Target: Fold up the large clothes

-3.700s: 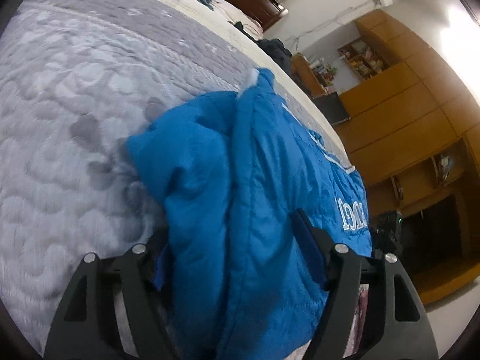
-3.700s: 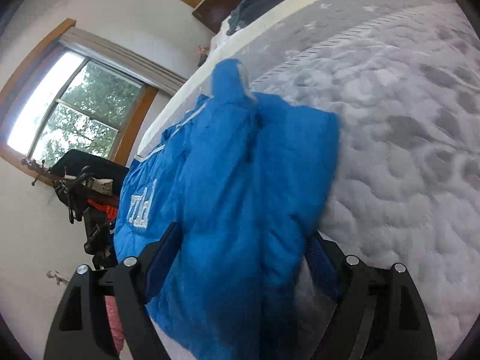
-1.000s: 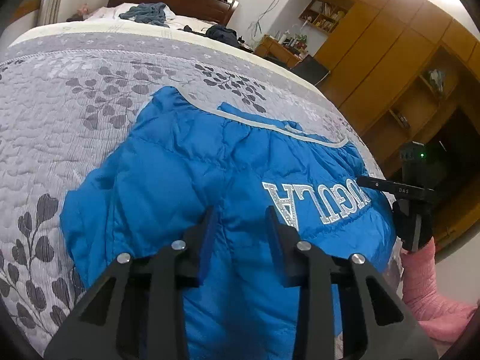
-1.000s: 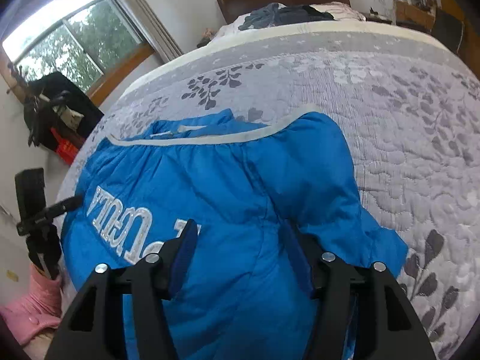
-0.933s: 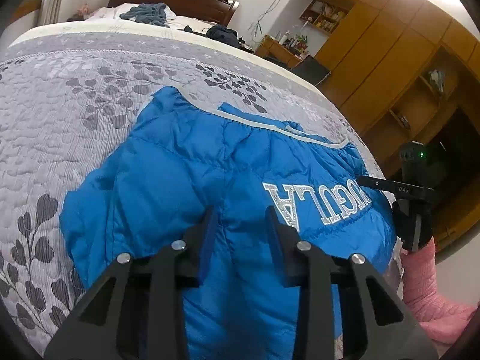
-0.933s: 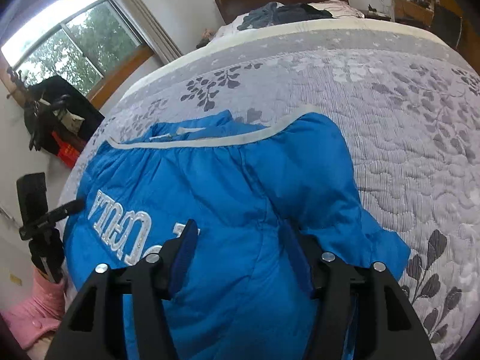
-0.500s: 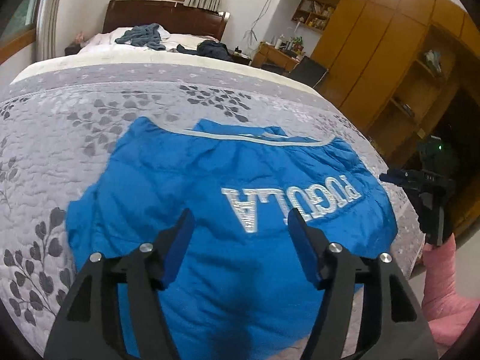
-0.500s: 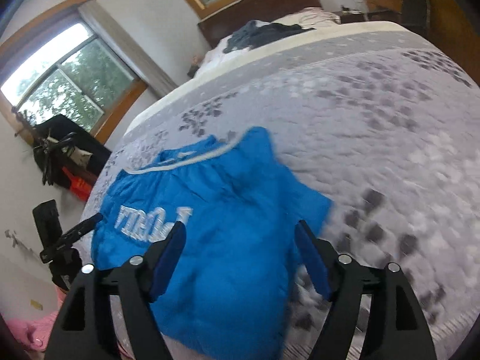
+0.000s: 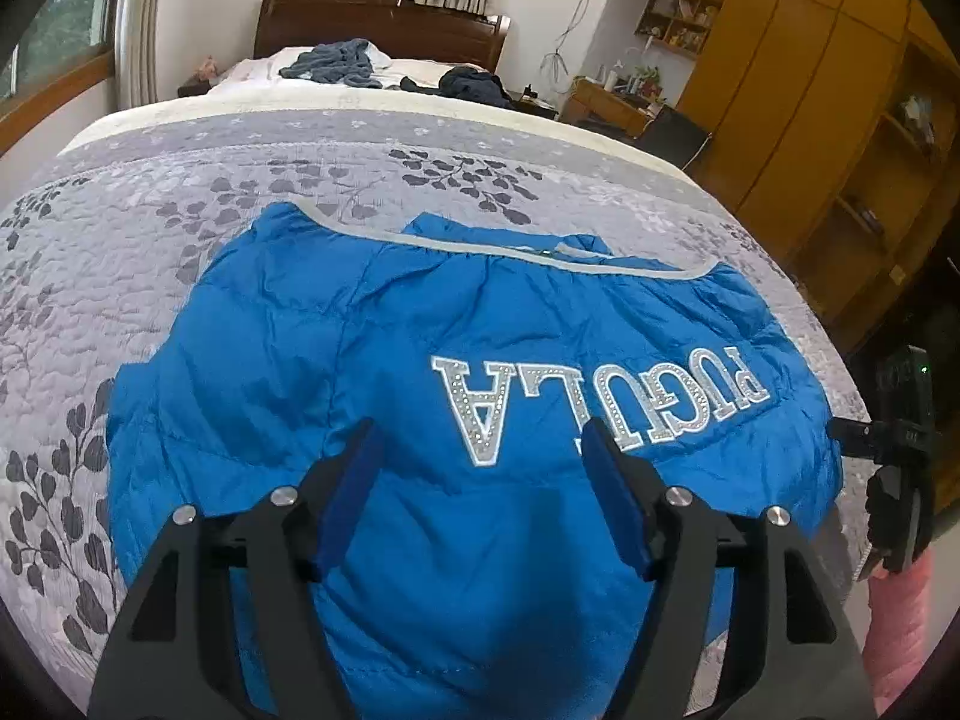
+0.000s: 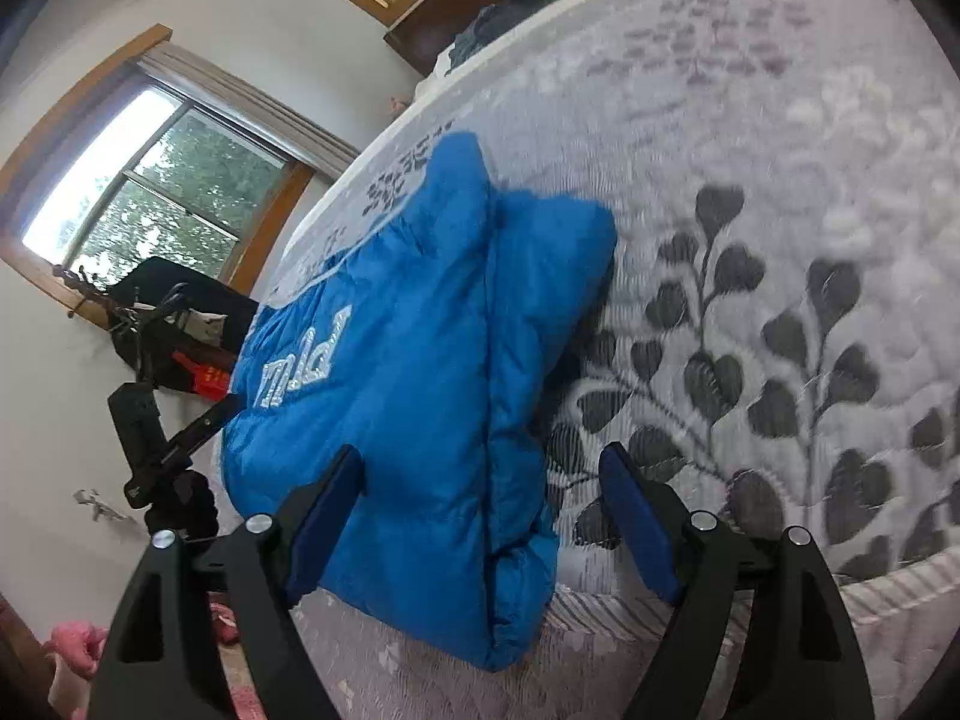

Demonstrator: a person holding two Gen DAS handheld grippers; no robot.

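Observation:
A blue puffer jacket (image 9: 456, 372) lies folded on the grey leaf-print bedspread (image 9: 120, 252), back up, with silver letters (image 9: 600, 402) across it and a grey hem band at its far edge. My left gripper (image 9: 480, 456) hangs open just above the jacket's near part, nothing between its blue pads. In the right wrist view the same jacket (image 10: 420, 360) reaches over the bed's near edge. My right gripper (image 10: 480, 474) is open over the jacket's right side, holding nothing.
Dark clothes (image 9: 336, 63) lie by the wooden headboard (image 9: 378, 24). Wooden cabinets (image 9: 840, 90) stand at the right. A black camera mount (image 9: 900, 450) sits by the bed's right edge, a black stand (image 10: 150, 438) and a window (image 10: 150, 192) in the right wrist view.
Both grippers went from shut on the jacket to open, let it go and drew back. The right gripper swung to the jacket's right side, and the jacket now lies flat.

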